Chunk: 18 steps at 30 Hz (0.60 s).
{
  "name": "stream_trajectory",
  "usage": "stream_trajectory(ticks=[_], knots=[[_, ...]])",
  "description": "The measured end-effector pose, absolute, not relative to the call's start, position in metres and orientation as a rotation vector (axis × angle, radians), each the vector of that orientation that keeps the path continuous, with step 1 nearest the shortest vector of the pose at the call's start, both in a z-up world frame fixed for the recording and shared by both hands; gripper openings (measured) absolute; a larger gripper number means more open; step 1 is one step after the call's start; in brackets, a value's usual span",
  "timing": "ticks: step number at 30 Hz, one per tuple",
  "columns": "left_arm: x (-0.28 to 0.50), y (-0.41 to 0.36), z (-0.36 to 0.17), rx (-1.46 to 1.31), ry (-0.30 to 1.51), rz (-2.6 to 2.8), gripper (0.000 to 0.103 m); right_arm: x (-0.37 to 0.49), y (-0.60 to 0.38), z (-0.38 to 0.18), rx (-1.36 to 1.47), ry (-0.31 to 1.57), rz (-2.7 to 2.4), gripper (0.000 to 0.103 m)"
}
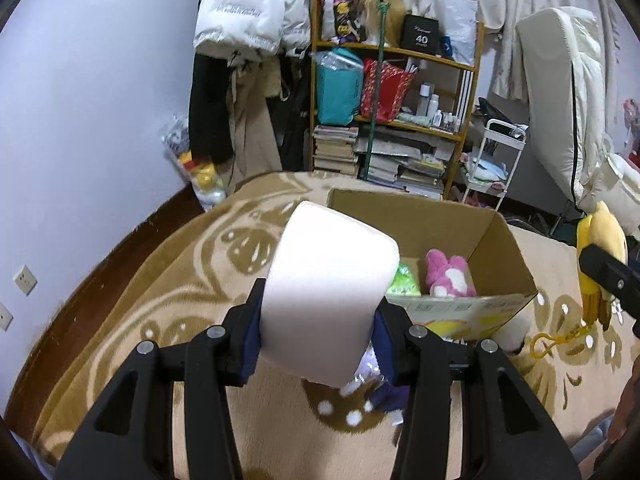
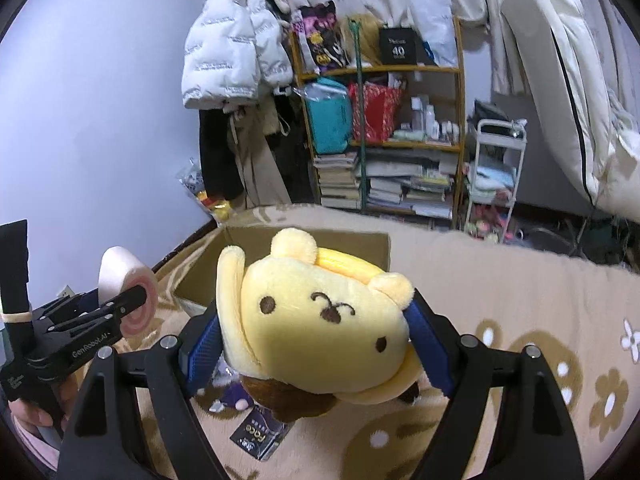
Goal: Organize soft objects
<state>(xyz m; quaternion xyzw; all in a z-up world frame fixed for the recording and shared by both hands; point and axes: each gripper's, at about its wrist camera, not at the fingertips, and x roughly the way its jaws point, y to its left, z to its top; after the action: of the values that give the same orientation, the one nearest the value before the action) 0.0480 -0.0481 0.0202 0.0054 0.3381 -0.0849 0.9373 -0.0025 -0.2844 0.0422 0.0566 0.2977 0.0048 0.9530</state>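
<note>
A: Left tongs [image 1: 318, 344]?
B: Clamped on a white foam roll [image 1: 328, 300], raised before the cardboard box [image 1: 504, 256].
A: Right tongs [image 2: 320, 346]?
B: Gripping the yellow plush [image 2: 324, 332] above the blanket [image 2: 500, 304].

The box [image 1: 432, 240] is open on top, so entry from above is free. On its floor a pink toy [image 1: 448, 276] and a green pack [image 1: 404, 282] take room; its far part is hidden. Small packs [image 2: 260, 434] litter the blanket [image 2: 500, 288] just before the box.
</note>
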Motion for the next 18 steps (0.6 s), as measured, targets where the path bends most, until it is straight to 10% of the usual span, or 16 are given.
stream_trajectory(ticks=[18], knots=[[0.088,-0.090,0.038,0.120,0.604,-0.200,0.046,0.035,-0.289,0.061,0.061,0.512,0.024,0.087]])
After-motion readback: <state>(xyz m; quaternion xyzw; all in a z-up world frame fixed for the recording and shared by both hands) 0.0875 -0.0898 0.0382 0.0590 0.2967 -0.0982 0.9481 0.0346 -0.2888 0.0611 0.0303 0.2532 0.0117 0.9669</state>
